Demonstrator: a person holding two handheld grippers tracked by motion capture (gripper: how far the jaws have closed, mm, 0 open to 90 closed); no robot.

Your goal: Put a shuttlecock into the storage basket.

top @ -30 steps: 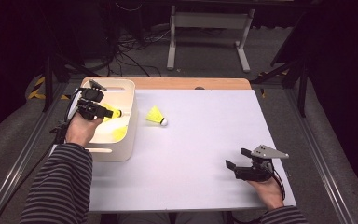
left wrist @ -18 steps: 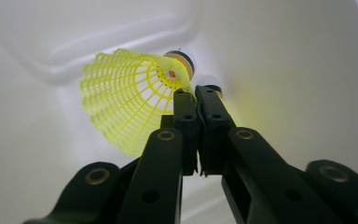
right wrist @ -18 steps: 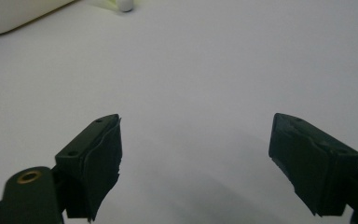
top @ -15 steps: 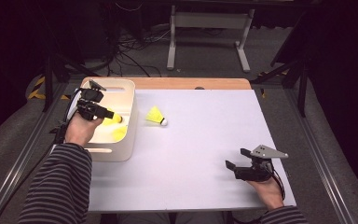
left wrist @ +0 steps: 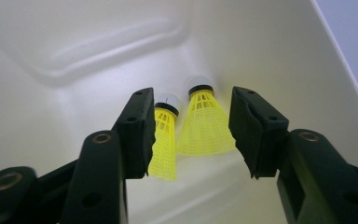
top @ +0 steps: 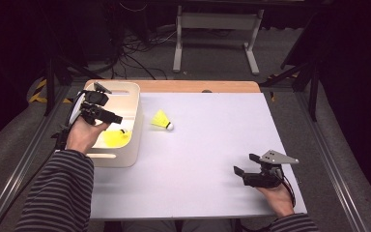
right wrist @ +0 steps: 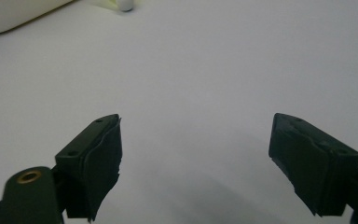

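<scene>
Shuttlecock (right wrist: 123,4) on surface: cut by top edge in right gripper view. Bin shuttlecock (left wrist: 164,140): skirt partly hidden behind left tool (left wrist: 191,133). Bin (right wrist: 14,16): corner only.

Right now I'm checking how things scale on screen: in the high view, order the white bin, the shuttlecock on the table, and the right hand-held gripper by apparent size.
1. White bin, clearly largest.
2. Right hand-held gripper, mid-sized; it sits nearer the camera, which may inflate it.
3. Shuttlecock on the table, smallest.
</scene>
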